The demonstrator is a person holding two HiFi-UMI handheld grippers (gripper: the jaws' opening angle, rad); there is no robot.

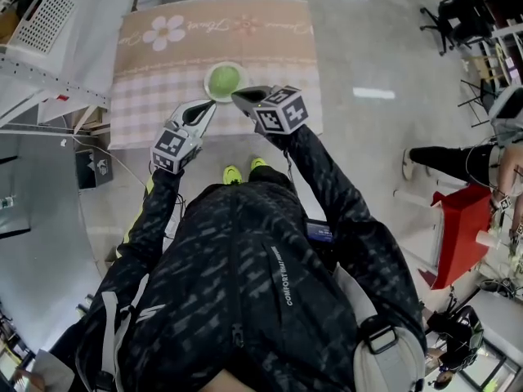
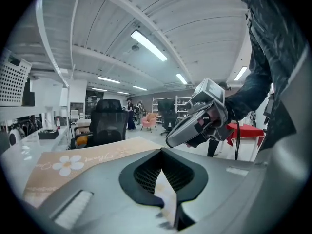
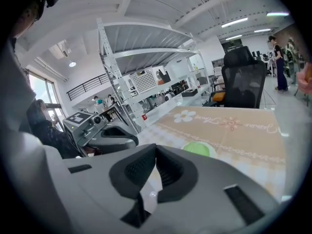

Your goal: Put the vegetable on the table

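Currently seeing green veg (image 1: 225, 79) (round, leafy-looking, exact kind not clear) inside a white plate (image 1: 207, 89), so not yet put on the table (image 1: 155, 96) itself. Plate near front edge of pink cloth.

Just beside plate on near side, finding L gripper (image 1: 209, 108) and R gripper (image 1: 241, 98), tips close to each other. Both claws fully closed w/ nothing between pads; same seen in both gripper views. Touching neither veg nor plate, as far as can be judged.

Possible problems from here:
- Cannot take veg w/ claws closed like this. Need to open first, otherwise would only push veg or plate.
- May slip or roll out of pads, bc round shape, esp. if pinched off-centre.
- May drag or tip plate toward table edge if catching rim instead of veg.
- May knock grippers together, being so near.
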